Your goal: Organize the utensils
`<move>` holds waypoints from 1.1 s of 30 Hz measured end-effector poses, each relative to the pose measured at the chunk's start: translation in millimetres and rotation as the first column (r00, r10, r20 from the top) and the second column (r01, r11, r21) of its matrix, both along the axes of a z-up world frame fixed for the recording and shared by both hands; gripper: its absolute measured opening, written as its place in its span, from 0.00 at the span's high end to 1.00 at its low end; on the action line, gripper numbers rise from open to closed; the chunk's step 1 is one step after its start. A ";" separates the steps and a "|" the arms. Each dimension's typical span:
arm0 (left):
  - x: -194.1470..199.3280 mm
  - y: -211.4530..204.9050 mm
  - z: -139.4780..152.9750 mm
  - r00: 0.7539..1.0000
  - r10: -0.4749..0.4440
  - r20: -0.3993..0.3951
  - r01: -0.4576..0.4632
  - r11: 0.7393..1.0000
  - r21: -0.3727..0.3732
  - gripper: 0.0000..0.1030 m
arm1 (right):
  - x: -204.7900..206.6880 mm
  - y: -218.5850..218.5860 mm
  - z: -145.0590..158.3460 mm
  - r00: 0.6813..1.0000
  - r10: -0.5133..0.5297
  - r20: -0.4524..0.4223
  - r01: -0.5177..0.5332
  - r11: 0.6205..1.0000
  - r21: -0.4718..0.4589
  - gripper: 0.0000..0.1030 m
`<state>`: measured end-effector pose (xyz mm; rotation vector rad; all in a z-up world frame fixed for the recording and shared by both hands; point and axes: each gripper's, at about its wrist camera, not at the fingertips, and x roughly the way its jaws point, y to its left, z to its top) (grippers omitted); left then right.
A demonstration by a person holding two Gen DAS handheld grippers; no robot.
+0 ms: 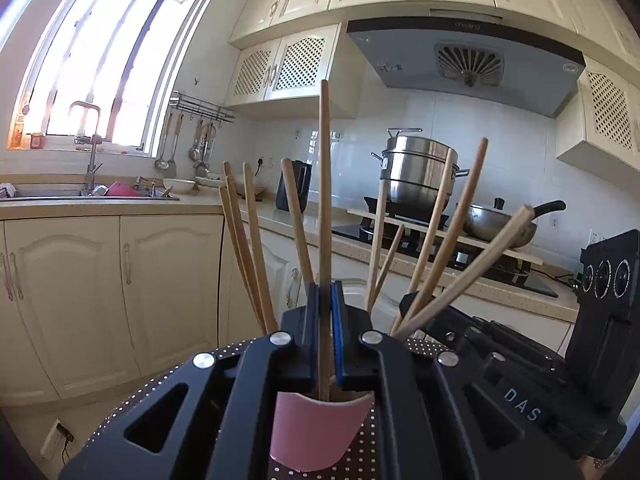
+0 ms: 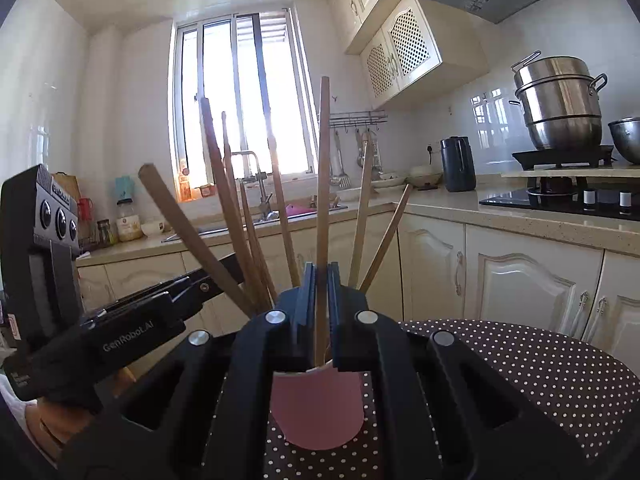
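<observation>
Seen from beside the dotted tablecloth, both grippers meet over one pink cup that stands on it, and each clamps a single upright chopstick. At left, the left gripper has its blue-padded fingers closed on a chopstick whose lower end sits inside the cup; the long axis runs near vertical, the free end pointing up toward the range hood. Holding it low, just above the rim, presumably keeps the stick steady while it is seated among the others. Around it the remaining chopsticks fan outward, leaning on the rim, some tilted left and others tilted right toward the steamer pot on the stove. At right, the right gripper is likewise closed on a chopstick, again close to vertical with its top toward the window and its foot in the same cup. Whether the two grippers hold one stick or two cannot be told. Judged from this, the cup serves as the collecting holder, and the sorting looks well advanced.
</observation>
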<state>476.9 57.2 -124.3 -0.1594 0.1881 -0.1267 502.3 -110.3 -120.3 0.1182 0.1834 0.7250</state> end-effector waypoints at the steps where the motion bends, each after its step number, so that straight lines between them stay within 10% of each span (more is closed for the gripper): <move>1: -3.0 -1.6 -1.2 1.000 -0.001 -0.003 0.001 1.000 0.010 0.94 | -1.8 1.6 -1.9 1.000 -0.001 -0.004 0.001 1.000 -0.012 0.94; 10: -17.7 -11.1 -2.4 0.998 -0.020 -0.052 0.023 0.998 0.053 0.93 | -15.4 4.5 -6.2 0.998 -0.016 -0.054 0.012 0.998 -0.065 0.94; 13: -23.6 -12.2 -0.7 0.998 -0.011 -0.060 0.015 0.998 0.061 0.72 | -22.1 0.5 0.2 0.998 -0.028 -0.054 0.024 0.998 -0.061 0.93; 25: -86.1 -9.7 33.9 0.999 0.047 -0.003 -0.047 0.995 0.087 0.39 | -76.5 -23.2 33.8 0.996 -0.079 -0.028 0.078 0.996 -0.036 0.79; 33: -157.1 -20.1 68.8 0.996 0.062 0.063 -0.070 0.990 0.122 0.27 | -152.0 -39.4 68.0 0.992 -0.130 0.002 0.130 0.991 -0.030 0.45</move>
